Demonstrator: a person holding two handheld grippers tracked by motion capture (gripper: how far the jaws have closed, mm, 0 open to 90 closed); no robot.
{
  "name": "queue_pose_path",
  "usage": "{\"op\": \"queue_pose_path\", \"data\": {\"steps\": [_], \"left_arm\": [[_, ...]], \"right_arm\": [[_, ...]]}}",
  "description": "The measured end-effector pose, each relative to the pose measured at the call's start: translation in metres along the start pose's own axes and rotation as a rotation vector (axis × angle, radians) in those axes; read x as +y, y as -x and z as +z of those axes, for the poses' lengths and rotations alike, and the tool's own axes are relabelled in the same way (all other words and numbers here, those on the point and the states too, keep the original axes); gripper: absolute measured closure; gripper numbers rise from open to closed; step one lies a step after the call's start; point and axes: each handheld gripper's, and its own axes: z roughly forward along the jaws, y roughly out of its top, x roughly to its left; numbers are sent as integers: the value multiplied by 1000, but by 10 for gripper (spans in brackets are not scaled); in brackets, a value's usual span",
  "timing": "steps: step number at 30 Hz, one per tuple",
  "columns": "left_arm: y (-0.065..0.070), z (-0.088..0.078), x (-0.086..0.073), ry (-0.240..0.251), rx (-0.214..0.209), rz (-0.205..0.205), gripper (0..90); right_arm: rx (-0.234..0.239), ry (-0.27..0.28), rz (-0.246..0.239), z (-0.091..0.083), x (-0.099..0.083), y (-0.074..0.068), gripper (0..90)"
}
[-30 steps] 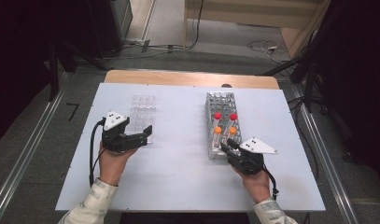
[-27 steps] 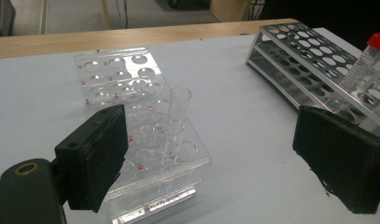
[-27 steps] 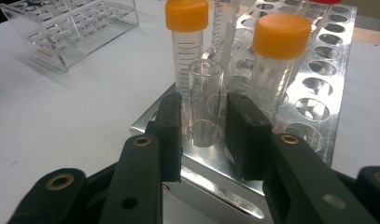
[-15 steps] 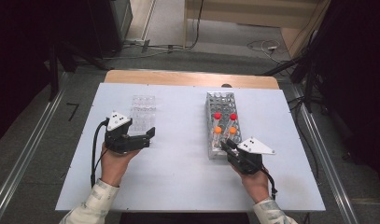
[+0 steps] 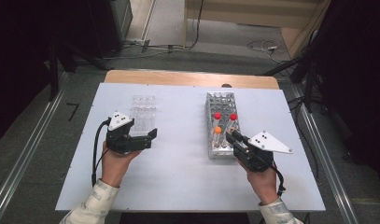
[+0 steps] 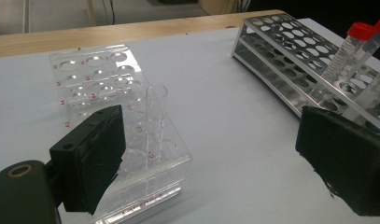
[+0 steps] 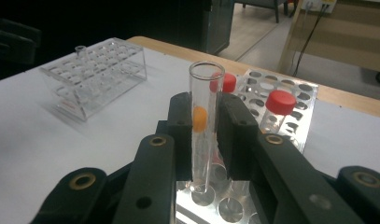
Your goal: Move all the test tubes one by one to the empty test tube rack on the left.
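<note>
One glass tube (image 7: 200, 126) between right fingers (image 7: 234, 135)

Bare table (image 5: 183, 140) lies open between clear rack (image 5: 144, 112) and metal rack (image 5: 221, 123).

Left of the metal rack (image 5: 221, 122) sits the clear rack (image 5: 144, 112); the right hand-held gripper (image 5: 235, 140) touches the metal rack's near end.

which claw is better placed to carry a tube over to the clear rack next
Right. The right claw is shut on an open test tube above the metal rack. The left claw stands open and holds nothing beside the clear rack.
</note>
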Motion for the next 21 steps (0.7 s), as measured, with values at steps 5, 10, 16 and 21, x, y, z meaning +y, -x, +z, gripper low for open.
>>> {"op": "queue_pose_path", "data": {"steps": [5, 10, 16, 21], "left_arm": [[1, -1, 1, 6, -3, 1, 92], [2, 2, 0, -15, 3, 4, 92], [1, 1, 1, -8, -19, -1, 91], [1, -2, 2, 1, -32, -3, 95]], "right_arm": [[53, -2, -11, 0, 5, -12, 740], [113, -24, -38, 10, 6, -32, 740], [171, -44, -60, 29, 11, -54, 740], [204, -77, -54, 51, 10, -67, 740]]}}
